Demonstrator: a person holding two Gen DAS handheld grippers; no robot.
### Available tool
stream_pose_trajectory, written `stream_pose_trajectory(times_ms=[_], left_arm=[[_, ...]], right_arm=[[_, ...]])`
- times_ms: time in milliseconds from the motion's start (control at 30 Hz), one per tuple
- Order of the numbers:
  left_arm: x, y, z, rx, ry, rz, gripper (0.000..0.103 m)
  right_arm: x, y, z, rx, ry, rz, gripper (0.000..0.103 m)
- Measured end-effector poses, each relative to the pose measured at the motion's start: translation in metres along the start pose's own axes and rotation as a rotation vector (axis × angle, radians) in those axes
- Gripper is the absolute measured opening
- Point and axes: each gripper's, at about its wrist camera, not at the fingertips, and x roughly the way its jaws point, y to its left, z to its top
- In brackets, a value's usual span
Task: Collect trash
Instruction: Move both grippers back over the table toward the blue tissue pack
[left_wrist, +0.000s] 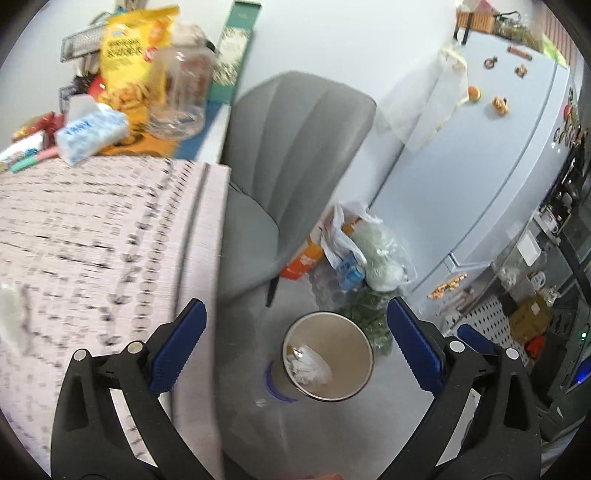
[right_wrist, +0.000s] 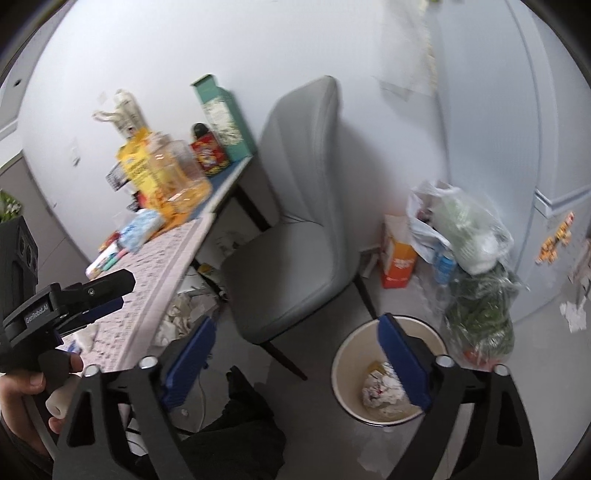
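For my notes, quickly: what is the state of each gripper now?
Left gripper: open, holding nothing.
Right gripper: open, holding nothing.

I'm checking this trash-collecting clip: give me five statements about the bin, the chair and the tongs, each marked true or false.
1. The waste bin stands on the floor and holds crumpled paper. True.
2. The left tongs grip a tissue. False: they are open, nothing between them.
3. The grey chair lies tipped over. False: it stands upright beside the table.
4. The right tongs are open and empty. True.
5. The bin is empty. False: crumpled paper lies at its bottom.
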Motion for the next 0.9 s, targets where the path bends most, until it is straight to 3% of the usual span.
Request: stream_pose_trajectory(times_ms=[333,900], left_arm=[[-0.066,0.056,-0.012,-0.053,-0.107,0.059,0.097],[-0.142,0.153,-0.047,-0.24,-0.184,0.154,0.097]], right_arm=[[-0.004,0.088,-0.007,-0.117,0.004,0.075,0.096],[0.004,0.199,-0.026,-0.266,0.052,0.191,0.096]])
